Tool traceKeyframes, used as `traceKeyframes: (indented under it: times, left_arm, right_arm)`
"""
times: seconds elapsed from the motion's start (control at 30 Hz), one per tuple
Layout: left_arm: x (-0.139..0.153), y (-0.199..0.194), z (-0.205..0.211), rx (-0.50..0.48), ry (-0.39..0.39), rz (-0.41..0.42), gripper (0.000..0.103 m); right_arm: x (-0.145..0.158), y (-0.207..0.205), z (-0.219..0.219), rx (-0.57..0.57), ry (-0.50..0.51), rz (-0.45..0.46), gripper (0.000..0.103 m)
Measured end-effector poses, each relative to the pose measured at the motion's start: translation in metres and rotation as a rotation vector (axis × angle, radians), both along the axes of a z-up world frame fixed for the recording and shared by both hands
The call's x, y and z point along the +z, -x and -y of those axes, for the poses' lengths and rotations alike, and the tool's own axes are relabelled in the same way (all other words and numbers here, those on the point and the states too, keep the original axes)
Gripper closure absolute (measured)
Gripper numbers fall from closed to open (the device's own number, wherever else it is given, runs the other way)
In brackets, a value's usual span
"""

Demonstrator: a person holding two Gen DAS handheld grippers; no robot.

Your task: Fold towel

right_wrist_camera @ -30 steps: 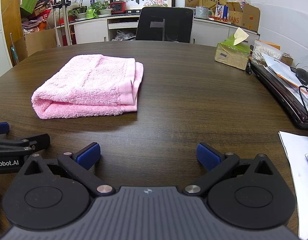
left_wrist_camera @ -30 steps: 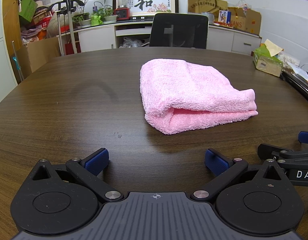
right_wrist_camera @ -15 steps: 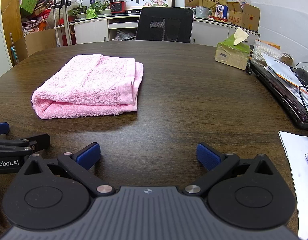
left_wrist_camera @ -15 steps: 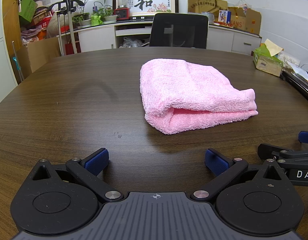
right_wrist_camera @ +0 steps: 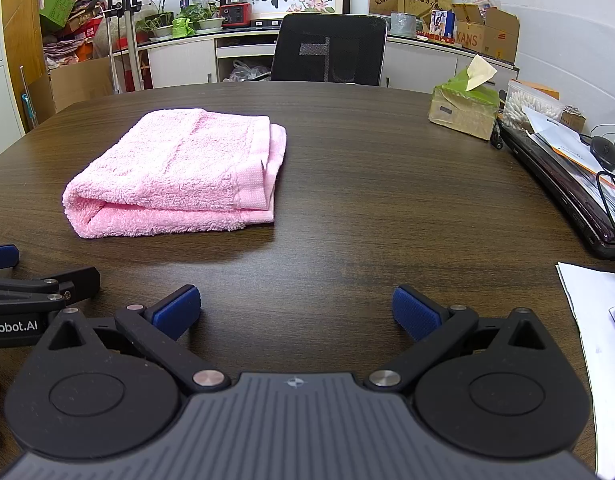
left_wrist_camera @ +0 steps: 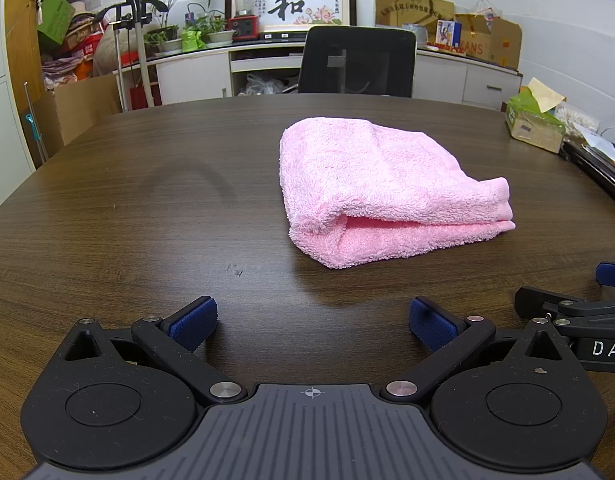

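Pink towel (left_wrist_camera: 371, 188) lies folded into a thick rectangle on the dark wood worktop (left_wrist_camera: 147, 208), layers stacked, rounded fold edge toward the cameras, hemmed ends on its right side. In the right wrist view the same towel (right_wrist_camera: 179, 172) sits left of centre, woven border strip visible at its right end.

Left claw (left_wrist_camera: 312, 320) is low over the near edge of the worktop, blue pads spread wide, nothing between them, well short of the towel. Right claw (right_wrist_camera: 296, 310) likewise spread wide and empty, towel off to its front-left, not touching. Each claw shows at the side of the other's view; the two sit just beside each other.

Further out: black mesh office chair (right_wrist_camera: 329, 54) at the far side of the worktop. Green tissue box (right_wrist_camera: 465, 106) on the right part, then a closed dark laptop (right_wrist_camera: 563, 192) with papers on top. White sheet of paper (right_wrist_camera: 595, 344) at near right edge. Framed calligraphy (left_wrist_camera: 299, 4) on the back wall above white cabinets.
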State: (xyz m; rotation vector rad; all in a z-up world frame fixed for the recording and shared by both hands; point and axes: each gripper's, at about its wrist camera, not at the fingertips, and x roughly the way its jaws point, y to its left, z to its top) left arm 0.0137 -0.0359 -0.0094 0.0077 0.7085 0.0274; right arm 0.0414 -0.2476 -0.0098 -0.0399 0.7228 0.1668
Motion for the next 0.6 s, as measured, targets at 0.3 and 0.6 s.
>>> traceKeyframes:
  times: [0.3, 0.6]
  left_arm:
    - [0.0002, 0.0, 0.0013, 0.001, -0.001, 0.0, 0.0]
    - [0.0004, -0.0002, 0.0011, 0.001, -0.001, 0.0, 0.0]
  right_arm:
    - [0.0, 0.0, -0.0002, 0.0, 0.0, 0.0, 0.0]
    - [0.0, 0.0, -0.0002, 0.0, 0.0, 0.0, 0.0]
